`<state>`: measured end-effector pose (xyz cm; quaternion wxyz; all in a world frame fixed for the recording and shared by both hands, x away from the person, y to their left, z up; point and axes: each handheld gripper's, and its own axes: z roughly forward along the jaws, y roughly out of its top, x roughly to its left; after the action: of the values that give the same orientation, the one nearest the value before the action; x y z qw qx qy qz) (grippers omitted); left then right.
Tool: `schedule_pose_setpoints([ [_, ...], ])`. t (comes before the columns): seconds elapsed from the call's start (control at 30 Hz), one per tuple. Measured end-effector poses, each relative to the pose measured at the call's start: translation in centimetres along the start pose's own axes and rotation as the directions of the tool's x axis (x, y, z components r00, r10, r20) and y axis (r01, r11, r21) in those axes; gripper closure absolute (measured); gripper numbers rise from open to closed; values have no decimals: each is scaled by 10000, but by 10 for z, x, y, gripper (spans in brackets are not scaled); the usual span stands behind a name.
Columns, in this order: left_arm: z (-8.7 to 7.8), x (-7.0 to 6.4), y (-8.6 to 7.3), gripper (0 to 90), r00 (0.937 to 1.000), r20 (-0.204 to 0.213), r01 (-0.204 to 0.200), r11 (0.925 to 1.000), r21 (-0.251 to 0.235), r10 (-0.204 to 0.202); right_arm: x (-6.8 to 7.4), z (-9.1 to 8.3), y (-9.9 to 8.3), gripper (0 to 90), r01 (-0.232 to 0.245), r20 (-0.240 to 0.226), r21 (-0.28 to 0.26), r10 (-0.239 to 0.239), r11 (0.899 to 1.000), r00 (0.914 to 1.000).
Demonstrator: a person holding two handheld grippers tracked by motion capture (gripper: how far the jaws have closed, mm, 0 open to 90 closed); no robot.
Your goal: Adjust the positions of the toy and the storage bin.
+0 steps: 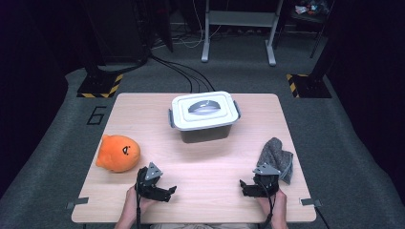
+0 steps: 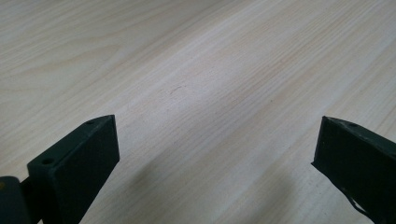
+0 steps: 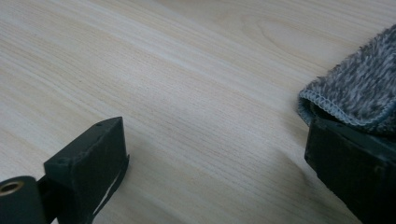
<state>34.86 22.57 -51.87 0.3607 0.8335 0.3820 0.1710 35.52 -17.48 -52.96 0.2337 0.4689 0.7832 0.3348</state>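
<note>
Near the table's front edge, my left gripper (image 1: 167, 190) rests low over bare wood. In the left gripper view, the left gripper (image 2: 217, 128) is open, its jaws wide apart with nothing between them. My right gripper (image 1: 246, 187) sits at the front right, also open, and in its own view the right gripper (image 3: 215, 128) has only wood between the jaws. A grey fuzzy cloth (image 1: 277, 155) lies crumpled just beyond and to the right of it. The cloth's hemmed edge (image 3: 359, 93) lies right at the right-hand jaw's tip.
An orange plush toy (image 1: 117, 152) with a drawn face lies at the table's left side, just behind my left gripper. A grey storage box with a white latched lid (image 1: 204, 116) stands at the back centre. The wooden table (image 1: 205, 162) is bare between the two grippers.
</note>
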Motion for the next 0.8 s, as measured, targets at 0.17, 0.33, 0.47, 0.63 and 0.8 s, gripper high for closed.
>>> schedule_pose_setpoints([
  [0.17,7,2,-1,0,10000,-18,39,10000,80,-39,-4,-5,6,36,-48,-306,-141,44,9999,9995],
  [0.33,13,4,-2,0,10000,75,44,9998,173,-46,-12,-12,25,39,-184,-404,-388,168,9991,9990],
  [0.47,15,3,-2,0,10000,22,6,9996,279,-6,-24,-13,44,37,-343,-592,-559,310,9978,9978],
  [0.63,17,3,-1,0,9999,-108,-15,9996,275,18,-37,-9,64,37,-610,-833,-704,551,9957,9950],
  [0.8,17,3,-1,0,10000,-44,-23,9995,326,24,-49,-3,85,47,-863,-1073,-898,765,9922,9913],
])
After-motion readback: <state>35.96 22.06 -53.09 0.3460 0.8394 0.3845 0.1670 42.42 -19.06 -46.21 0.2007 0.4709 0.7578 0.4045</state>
